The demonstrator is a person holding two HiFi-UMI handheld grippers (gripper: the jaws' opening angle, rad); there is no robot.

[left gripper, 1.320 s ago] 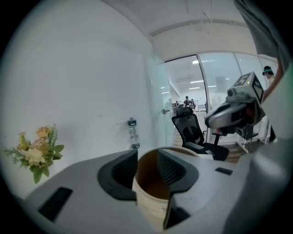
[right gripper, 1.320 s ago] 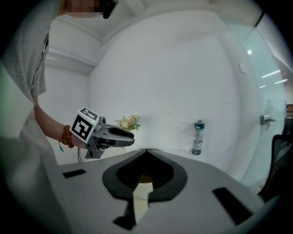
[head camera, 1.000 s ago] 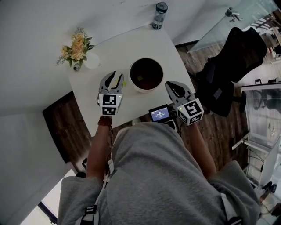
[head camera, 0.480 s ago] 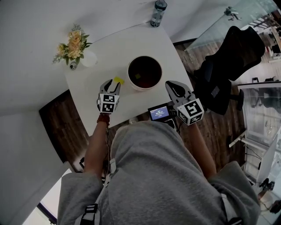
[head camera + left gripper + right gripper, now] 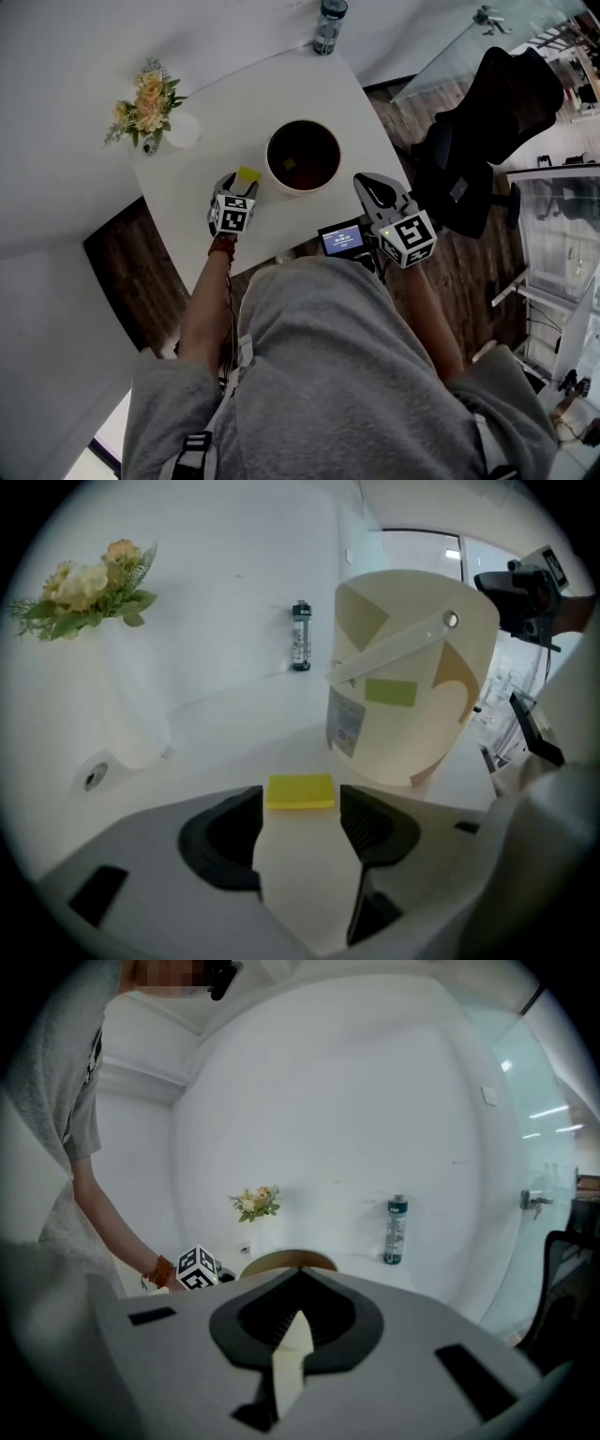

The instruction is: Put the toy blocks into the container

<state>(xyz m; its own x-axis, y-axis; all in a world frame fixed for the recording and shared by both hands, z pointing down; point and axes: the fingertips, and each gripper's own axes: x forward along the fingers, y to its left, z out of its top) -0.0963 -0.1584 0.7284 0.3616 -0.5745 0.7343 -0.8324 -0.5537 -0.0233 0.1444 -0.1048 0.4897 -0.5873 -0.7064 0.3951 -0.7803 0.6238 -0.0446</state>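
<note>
- Yellow block lies flat on the white table, just beside the paper bucket.
- My left tongs have just been opening wide. The block sits at the tips, in the gap, not pinched.
- My right tongs are closed together on nothing.
- I think 1 tip could land on the block and shove it against the bucket.
- Its long side runs across, from 1 jaw to the other.

"What sort of room am I working in?"

"I see a white table tucked into a corner of white walls, with dark wood floor below."

"Other furniture?"

"A black office chair on the right, near a glass panel. Flowers and a bottle stand on the table."
</note>
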